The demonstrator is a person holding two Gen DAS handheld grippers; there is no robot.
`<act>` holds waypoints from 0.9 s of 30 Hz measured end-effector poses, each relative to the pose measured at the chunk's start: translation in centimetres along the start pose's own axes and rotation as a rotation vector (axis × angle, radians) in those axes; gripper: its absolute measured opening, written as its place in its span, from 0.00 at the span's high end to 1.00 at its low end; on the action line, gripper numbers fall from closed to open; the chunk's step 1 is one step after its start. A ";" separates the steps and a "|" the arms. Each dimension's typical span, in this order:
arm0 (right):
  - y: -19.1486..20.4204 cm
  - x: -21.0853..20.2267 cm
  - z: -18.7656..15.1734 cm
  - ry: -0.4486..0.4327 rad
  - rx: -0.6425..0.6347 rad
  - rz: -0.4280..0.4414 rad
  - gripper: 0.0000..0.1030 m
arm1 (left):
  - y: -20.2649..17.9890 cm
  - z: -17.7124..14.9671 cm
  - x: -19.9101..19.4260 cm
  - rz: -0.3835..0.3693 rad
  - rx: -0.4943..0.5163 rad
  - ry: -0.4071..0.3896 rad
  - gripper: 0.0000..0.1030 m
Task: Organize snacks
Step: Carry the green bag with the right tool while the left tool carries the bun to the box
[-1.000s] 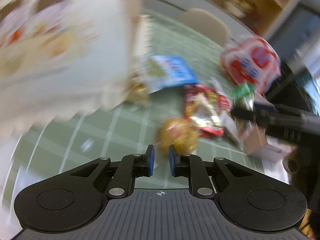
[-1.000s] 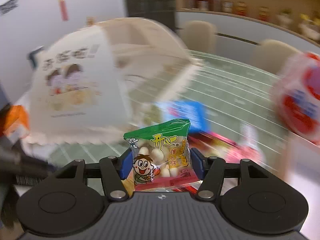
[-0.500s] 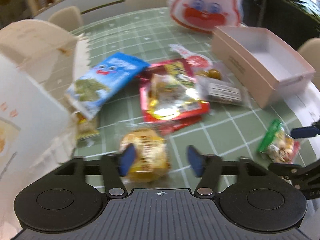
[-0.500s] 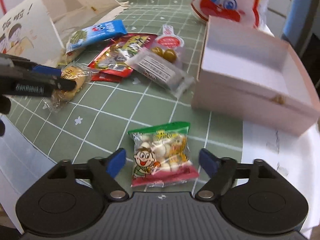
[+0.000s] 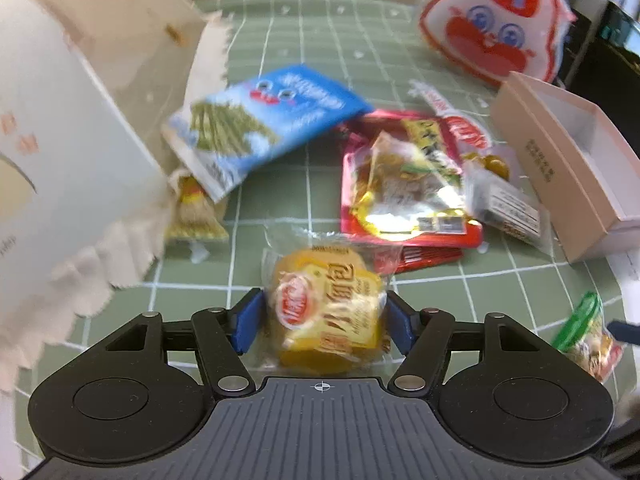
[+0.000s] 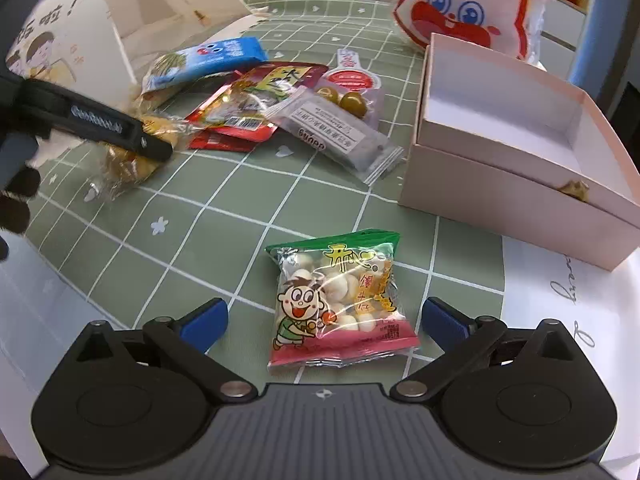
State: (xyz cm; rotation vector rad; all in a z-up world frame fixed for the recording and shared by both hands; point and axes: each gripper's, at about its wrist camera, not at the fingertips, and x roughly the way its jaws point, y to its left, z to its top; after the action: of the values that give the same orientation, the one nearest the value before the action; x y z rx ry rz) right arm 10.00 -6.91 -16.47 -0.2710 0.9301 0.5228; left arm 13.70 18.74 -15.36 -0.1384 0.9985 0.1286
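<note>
My left gripper (image 5: 322, 320) has its blue pads against both sides of a yellow bun packet (image 5: 328, 308) on the green checked tablecloth; it also shows in the right wrist view (image 6: 132, 148). My right gripper (image 6: 324, 318) is open wide, with a green-topped packet of small white snack balls (image 6: 340, 300) lying loose between its fingers. An open pink box (image 6: 516, 136) stands to the right, empty inside. A pile of snacks lies behind: a blue packet (image 5: 264, 120), a red packet (image 5: 408, 184) and a grey bar (image 6: 336, 132).
A large white paper bag (image 5: 68, 120) lies on its side at the left. A red and white rabbit-face bag (image 6: 468, 4) stands behind the pink box. A white sheet (image 6: 568, 320) covers the table's near right corner. Chairs stand at the far edge.
My right gripper opened and let the green-topped packet down onto the table. My left gripper opened, moved onto the yellow bun packet and closed in around it.
</note>
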 end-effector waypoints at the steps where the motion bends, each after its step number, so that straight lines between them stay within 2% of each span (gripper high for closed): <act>1: 0.1 0.0 0.0 -0.004 0.004 -0.006 0.00 | 0.1 0.0 0.0 0.000 -0.006 -0.008 0.32; 4: 0.2 0.0 -0.2 -0.009 0.013 -0.015 0.00 | 0.1 -0.1 -0.6 -0.029 -0.028 -0.003 0.35; 8: -0.3 -0.3 -0.1 0.009 -0.010 0.020 0.02 | -0.9 -1.7 -3.2 -0.088 -0.031 -0.001 0.38; 12: -1.3 -1.7 -0.3 -0.061 0.013 0.020 0.04 | -2.5 -4.6 -5.8 -0.152 -0.056 0.029 0.39; 17: -2.6 -1.3 0.6 -0.061 0.015 0.058 0.15 | -5.2 -8.0 -7.7 -0.204 -0.079 0.079 0.40; 21: -2.4 -0.5 0.8 -0.041 -0.038 0.093 0.25 | -6.8 -9.9 -8.8 -0.199 -0.103 0.100 0.40; 24: -2.5 -0.8 0.6 -0.050 -0.056 0.105 0.43 | -7.8 -10.7 -9.7 -0.188 -0.105 0.102 0.41; 27: -3.2 -2.5 0.1 -0.055 -0.057 0.143 0.45 | -9.4 -11.1 -10.5 -0.190 -0.084 0.111 0.41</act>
State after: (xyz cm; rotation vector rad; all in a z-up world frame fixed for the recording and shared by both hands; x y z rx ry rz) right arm 10.54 -10.38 -14.36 -0.2419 0.8857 0.6859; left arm 0.49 7.07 -11.85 -0.3187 1.0859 -0.0111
